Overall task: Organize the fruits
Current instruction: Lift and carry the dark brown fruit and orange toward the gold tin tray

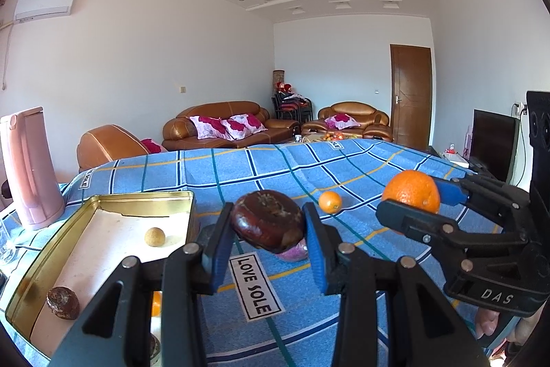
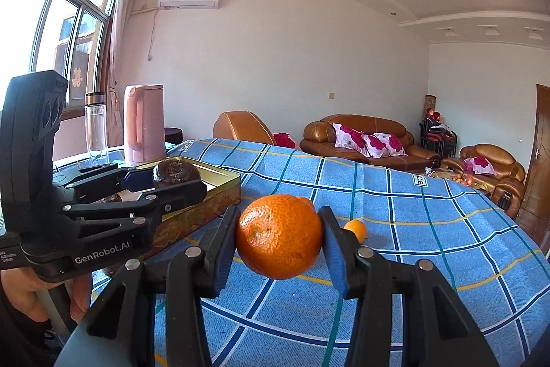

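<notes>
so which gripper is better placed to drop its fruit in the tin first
Left, probably. The left gripper, shut on the dark brown fruit, sits right beside the open gold tin. The right gripper, shut on the orange, is farther from the tin, with the left one between.

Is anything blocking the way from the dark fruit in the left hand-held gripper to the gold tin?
Nothing visible: the dark fruit is held beside the gold tin, whose floor has bare space between two small fruits.
</notes>
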Available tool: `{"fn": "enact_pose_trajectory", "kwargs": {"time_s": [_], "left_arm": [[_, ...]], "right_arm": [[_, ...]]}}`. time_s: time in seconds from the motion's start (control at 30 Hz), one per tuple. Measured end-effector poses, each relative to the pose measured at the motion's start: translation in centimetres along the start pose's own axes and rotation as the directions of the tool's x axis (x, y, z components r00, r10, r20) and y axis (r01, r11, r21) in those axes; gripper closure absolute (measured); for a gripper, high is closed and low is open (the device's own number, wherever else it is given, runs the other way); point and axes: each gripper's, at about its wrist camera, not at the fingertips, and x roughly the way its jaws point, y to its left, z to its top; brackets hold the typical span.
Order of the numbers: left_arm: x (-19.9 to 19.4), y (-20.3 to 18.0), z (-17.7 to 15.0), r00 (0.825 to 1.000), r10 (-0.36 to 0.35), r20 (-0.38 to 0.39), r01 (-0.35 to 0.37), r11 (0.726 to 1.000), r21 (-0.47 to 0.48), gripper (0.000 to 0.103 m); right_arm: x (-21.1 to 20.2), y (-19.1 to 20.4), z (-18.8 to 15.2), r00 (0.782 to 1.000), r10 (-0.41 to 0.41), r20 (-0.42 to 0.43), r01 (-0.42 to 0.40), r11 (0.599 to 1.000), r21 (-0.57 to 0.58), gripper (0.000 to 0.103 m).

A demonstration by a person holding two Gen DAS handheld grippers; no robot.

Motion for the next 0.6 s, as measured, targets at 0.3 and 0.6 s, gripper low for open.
{"fn": "enact_pose_trajectory", "kwargs": {"time_s": [0.3, 0.6], "left_arm": [[-0.4, 0.7, -0.1, 1.000, 0.010, -0.008, -0.010, 1.000, -0.007, 0.063], [-0.7, 1.7, -0.2, 0.999, 0.032, -0.011, -0.032, 0.999, -0.015, 0.063]], "right_arm": [[0.6, 1.3, 0.3, 1.000, 0.018, -0.006, -0.018, 1.000, -0.013, 0.055], [1.4, 2.5, 0.5, 0.999, 0.042, -0.015, -0.043, 0.999, -0.022, 0.055]]}}
